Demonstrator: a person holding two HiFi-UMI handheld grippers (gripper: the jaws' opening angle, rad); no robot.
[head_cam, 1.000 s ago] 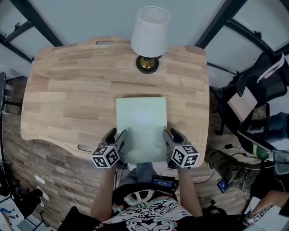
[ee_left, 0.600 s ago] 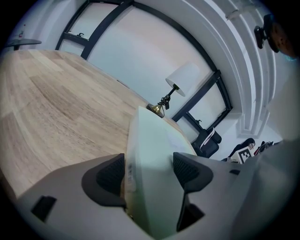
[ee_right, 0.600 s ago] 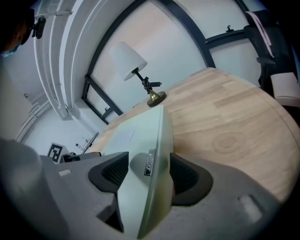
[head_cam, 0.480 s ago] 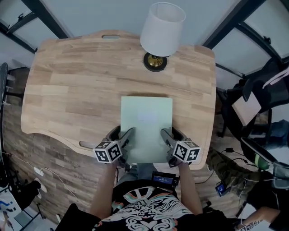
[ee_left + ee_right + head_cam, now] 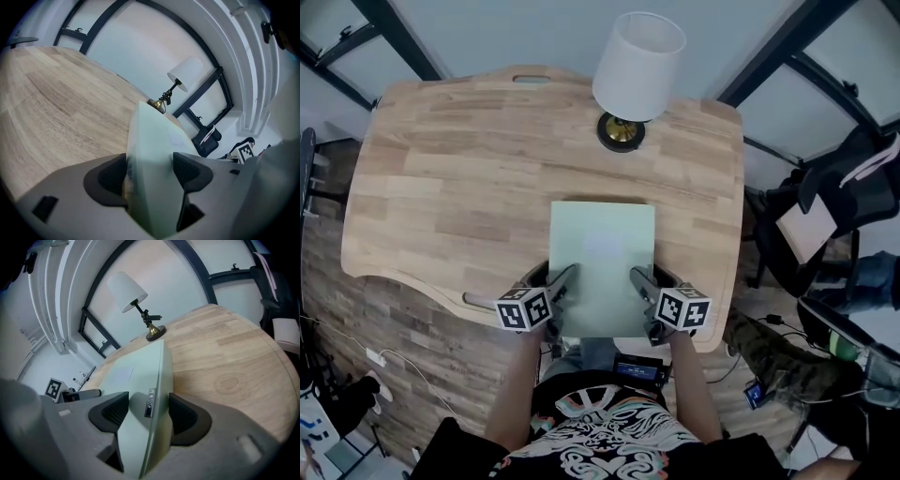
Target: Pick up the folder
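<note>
A pale green folder (image 5: 602,253) lies flat on the wooden table (image 5: 441,187), its near end hanging over the front edge. My left gripper (image 5: 555,278) straddles its near left corner, and my right gripper (image 5: 642,279) straddles the near right corner. In the left gripper view the folder's edge (image 5: 154,140) runs between the spread jaws of that gripper (image 5: 150,168). The right gripper view shows the folder's other edge (image 5: 140,376) between the right gripper's (image 5: 147,411) jaws. Both stand open, their pads beside the folder and not squeezing it.
A table lamp with a white shade (image 5: 637,56) and a brass base (image 5: 621,131) stands at the table's far side, behind the folder. To the right of the table is a dark chair with bags (image 5: 844,197). Cables lie on the floor at the left.
Both grippers' jaws have spread wider and have moved in over the folder's near corners. The folder still lies on the table.
</note>
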